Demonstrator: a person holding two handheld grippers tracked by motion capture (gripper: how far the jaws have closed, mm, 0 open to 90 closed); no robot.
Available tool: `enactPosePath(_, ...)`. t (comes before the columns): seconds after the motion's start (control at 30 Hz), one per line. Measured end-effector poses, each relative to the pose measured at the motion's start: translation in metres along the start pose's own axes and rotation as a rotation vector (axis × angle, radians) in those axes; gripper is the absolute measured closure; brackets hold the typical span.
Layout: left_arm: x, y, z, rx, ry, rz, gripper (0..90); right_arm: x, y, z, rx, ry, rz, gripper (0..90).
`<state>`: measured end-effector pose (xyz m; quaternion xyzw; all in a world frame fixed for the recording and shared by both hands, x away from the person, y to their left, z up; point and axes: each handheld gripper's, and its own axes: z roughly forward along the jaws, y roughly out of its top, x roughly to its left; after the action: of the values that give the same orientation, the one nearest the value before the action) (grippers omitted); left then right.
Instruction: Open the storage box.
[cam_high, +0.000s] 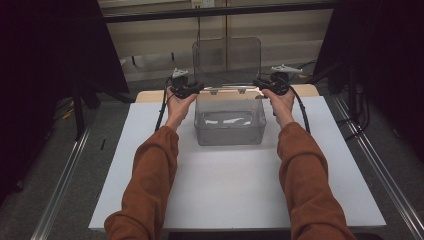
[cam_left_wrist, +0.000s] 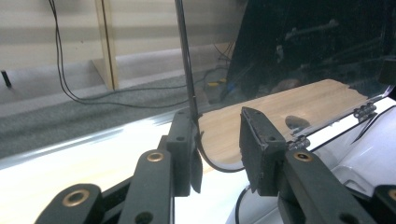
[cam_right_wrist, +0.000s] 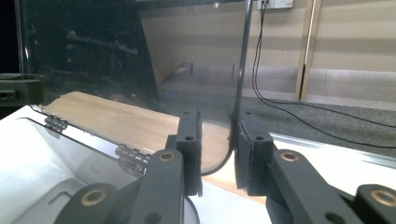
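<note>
My left fingers (cam_left_wrist: 183, 142) are spread a little. The lid's (cam_left_wrist: 299, 60) round bottom corner sits in the gap. One finger touches its edge and the other stays off it. So my left gripper (cam_left_wrist: 217, 122) is not pinching. My right gripper (cam_right_wrist: 217, 122) is the same: the lid edge rests on one finger, and there is a gap to the other.

The clear lid stands straight up at the 12 o'clock side of the see-through box (cam_high: 230, 134). My grippers are at its 9 and 3 o'clock sides. The box sits at the 12 o'clock end of the white table (cam_high: 225, 192).

Nothing is squeezing the lid, so I think it could tip. It could drop shut with a bang, or flop back and pull on the little hinges (cam_right_wrist: 133, 157). If one hand pushes harder, the box could slide or twist. If I close my fingers now, they could slip off that round corner.
</note>
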<state>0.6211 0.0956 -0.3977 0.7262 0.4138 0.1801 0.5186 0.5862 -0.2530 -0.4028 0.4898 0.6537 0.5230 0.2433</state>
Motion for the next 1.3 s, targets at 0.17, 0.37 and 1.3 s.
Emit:
enactPosePath(0.17, 0.000, 0.002, 0.001, 0.023, 0.007, -0.003, 65.1, -0.002, -0.001, 0.002, 0.008, 0.001, 0.033, 72.6)
enactPosePath(0.37, -0.001, 0.002, 0.003, 0.033, 0.010, -0.008, 62.6, -0.002, 0.003, 0.004, 0.055, 0.005, 0.066, 71.6)
enactPosePath(1.3, 0.002, 0.000, 0.010, 0.080, 0.017, -0.104, 55.3, -0.009, -0.001, 0.012, 0.104, 0.021, 0.239, 67.1)
